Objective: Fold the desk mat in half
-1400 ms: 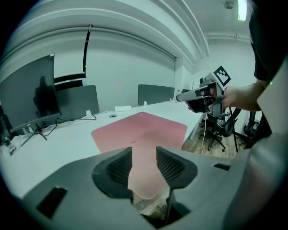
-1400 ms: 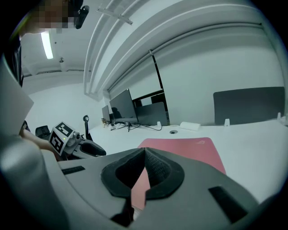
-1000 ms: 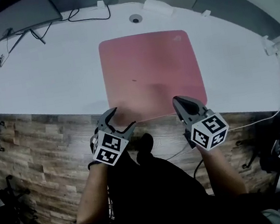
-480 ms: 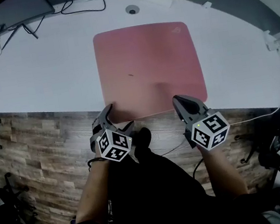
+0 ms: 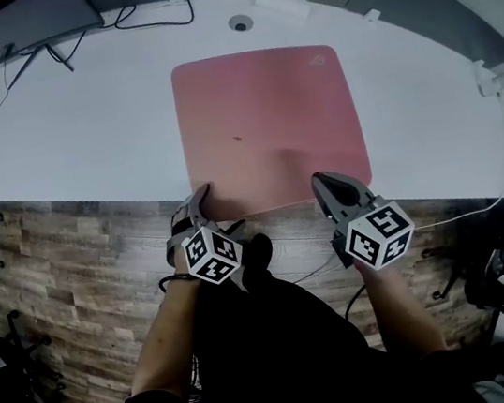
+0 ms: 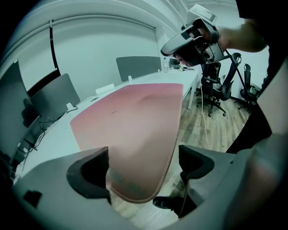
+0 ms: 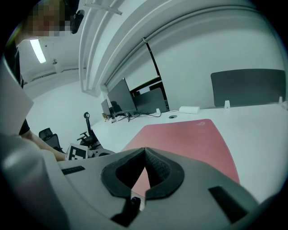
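- Black monitor (image 5: 16,29) with loose cables at the far left corner of the white table (image 5: 79,128); wood-look floor (image 5: 73,271) below the near edge.
- Left gripper (image 5: 217,213) at the table's near edge, pointing steeply down at the mat's near-left corner. Jaws spread wide, having just been opening. Seen from its own view (image 6: 144,167), the rounded corner lies between the two fingers (image 6: 92,173) with neither pad pressing on it: released, nothing grasped.
- Pink desk mat (image 5: 264,127) lying flat and unfolded in the middle of the table, a long side running along the near edge, with a shallow bump near the middle of that side. Stitched border visible round the near-left corner in the left gripper view.
- Round cable hole (image 5: 241,23) and small white box (image 5: 282,3) on the table beyond the mat's far edge, apart from it.
- Right gripper (image 5: 319,180) at the mat's near edge, toward the near-right corner, angled gently downward. In its own view (image 7: 144,150) jaws clenched tip to tip, pink mat showing beyond them. Nothing visibly pinched; contact with the mat not possible to tell.
- Grey panel (image 5: 421,12) along the far right of the table, cables hanging off the right end.
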### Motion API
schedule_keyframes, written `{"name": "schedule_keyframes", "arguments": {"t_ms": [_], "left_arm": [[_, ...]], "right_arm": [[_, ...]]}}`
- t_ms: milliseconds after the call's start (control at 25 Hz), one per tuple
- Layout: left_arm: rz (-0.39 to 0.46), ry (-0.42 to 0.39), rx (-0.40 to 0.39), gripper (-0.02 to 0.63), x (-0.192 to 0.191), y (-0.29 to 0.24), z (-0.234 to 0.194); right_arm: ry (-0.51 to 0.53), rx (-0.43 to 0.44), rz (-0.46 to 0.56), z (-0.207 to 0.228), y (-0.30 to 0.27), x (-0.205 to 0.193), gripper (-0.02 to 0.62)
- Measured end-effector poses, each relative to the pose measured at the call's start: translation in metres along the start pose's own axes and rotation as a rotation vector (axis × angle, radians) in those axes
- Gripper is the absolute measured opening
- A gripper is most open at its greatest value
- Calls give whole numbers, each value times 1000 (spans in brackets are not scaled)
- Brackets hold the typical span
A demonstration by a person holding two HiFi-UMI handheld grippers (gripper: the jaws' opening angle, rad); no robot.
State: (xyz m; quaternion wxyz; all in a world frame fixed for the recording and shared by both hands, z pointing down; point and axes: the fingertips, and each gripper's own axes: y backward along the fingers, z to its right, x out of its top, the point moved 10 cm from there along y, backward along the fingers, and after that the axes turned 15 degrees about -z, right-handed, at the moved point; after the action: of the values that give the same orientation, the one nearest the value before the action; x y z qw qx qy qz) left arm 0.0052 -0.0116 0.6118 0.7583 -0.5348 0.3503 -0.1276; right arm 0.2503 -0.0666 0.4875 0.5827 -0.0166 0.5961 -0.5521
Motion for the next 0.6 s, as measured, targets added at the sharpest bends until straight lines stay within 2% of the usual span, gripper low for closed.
{"name": "schedule_keyframes", "arguments": {"t_ms": [160, 360, 480, 600], "left_arm": [[-22, -9, 32, 474, -2, 3, -4], [-68, -76, 59, 471, 6, 7, -3], [-74, -90, 50, 458, 8, 13, -4], [-71, -99, 19, 412, 13, 20, -6]], "right_arm": [[-3, 5, 22, -3, 7, 6, -8], [-21, 20, 50, -4, 14, 10, -8], [-49, 31, 59, -2, 14, 8, -8], [-65, 33, 72, -2, 14, 6, -8]]}}
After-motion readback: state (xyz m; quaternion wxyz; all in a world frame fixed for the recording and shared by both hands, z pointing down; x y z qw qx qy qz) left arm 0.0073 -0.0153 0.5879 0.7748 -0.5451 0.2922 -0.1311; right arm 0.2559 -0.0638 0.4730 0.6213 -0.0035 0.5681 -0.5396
